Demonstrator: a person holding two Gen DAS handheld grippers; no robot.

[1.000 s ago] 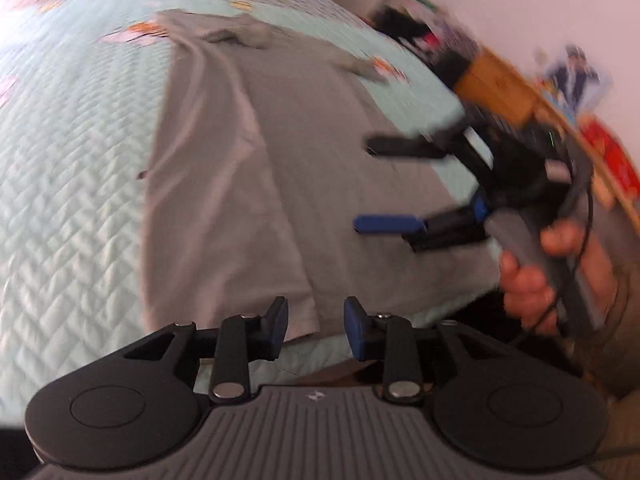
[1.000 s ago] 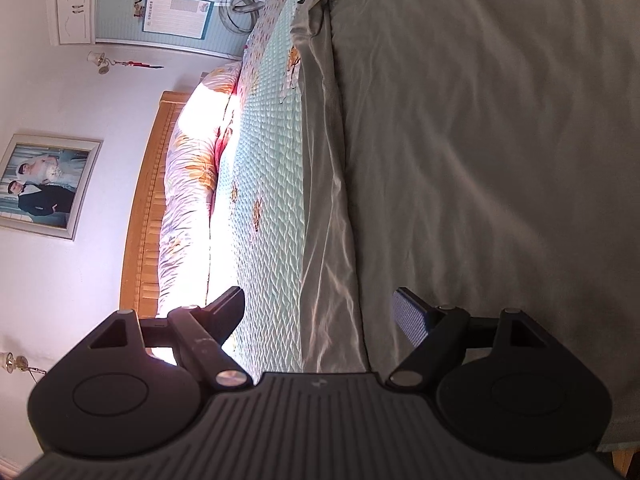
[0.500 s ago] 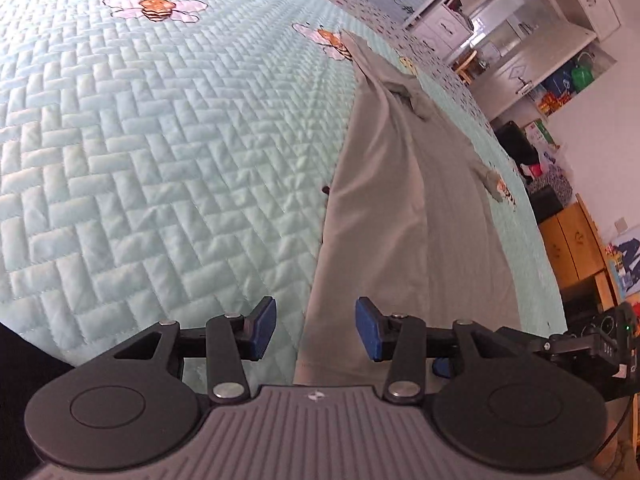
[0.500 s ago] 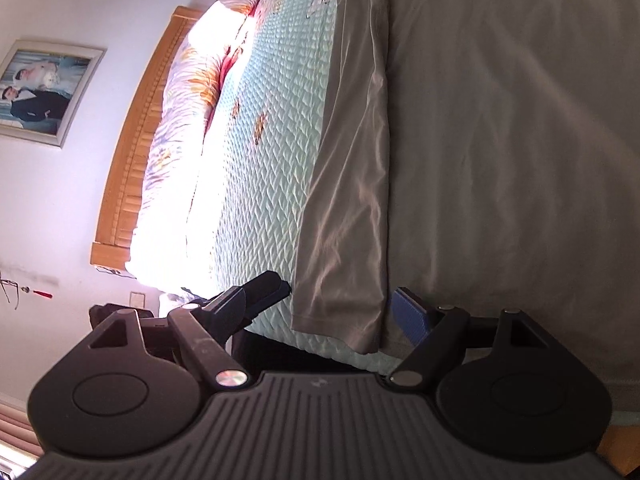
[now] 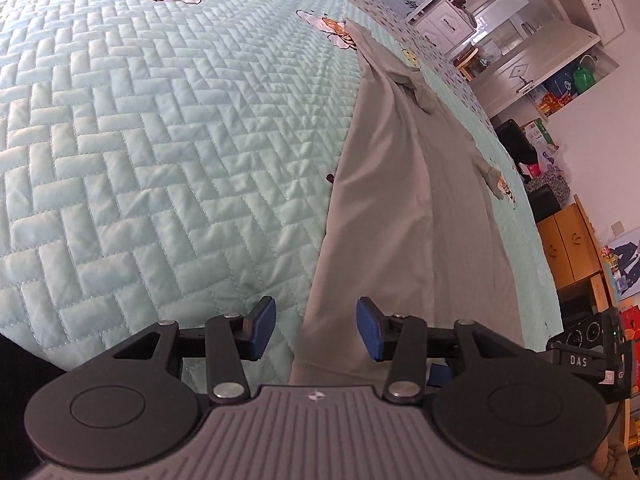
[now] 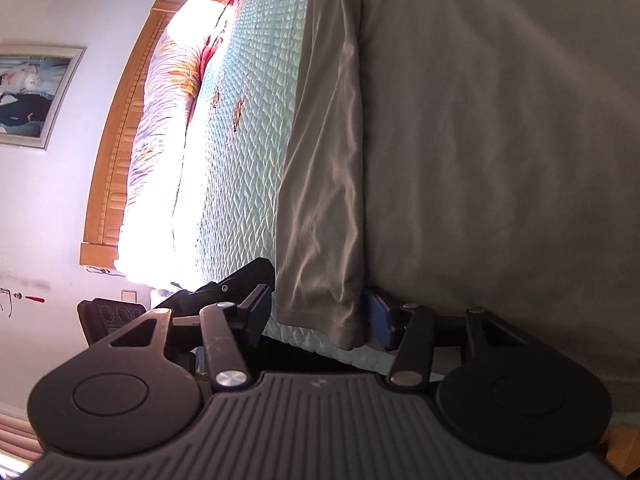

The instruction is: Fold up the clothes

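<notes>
Two grippers at the near hem of a grey garment (image 5: 404, 216) spread on the bed (image 5: 160, 140). Left gripper (image 5: 316, 326): jaws spread, hem edge between, untouched. Right gripper (image 6: 320, 316): jaws just closing, folded hem corner between; contact unclear.

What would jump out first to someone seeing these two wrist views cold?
A long grey garment lies stretched out along the mint quilted bedspread, its near hem at the bed's edge. The left gripper stands open over that hem's corner. The right gripper has just been closing, its jaws astride the garment's folded edge, though its pads are not seen pressing yet.
</notes>
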